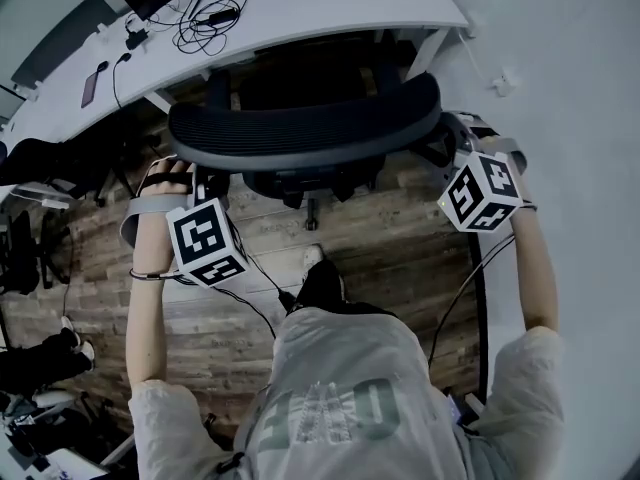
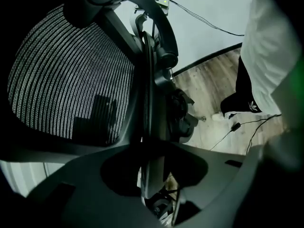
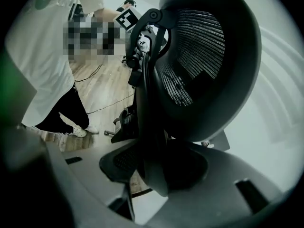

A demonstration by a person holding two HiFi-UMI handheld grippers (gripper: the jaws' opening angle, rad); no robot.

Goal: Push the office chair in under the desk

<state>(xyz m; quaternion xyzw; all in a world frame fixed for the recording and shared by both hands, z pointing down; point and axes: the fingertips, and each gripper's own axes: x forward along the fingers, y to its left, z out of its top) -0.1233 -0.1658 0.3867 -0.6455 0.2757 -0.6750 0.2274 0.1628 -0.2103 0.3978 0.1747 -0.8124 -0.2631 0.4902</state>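
1. Closest to the head camera is the person's pale printed T-shirt [image 1: 330, 408]; the person stands behind the black mesh-backed office chair [image 1: 305, 133].
2. That chair faces the white flat-topped desk [image 1: 330, 8]. Its front looks partly under the desk edge, its back near the edge but apart.
3. The push itself seems in hand and well along. Next it needs an even forward shove from both sides, rolling straight over the wood-plank floor [image 1: 390, 258].
4. Left gripper [image 2: 152, 182]: jaws narrowly apart, clamped on the chair's left frame edge.
5. Right gripper [image 3: 154, 172]: likewise gripping the right frame edge.
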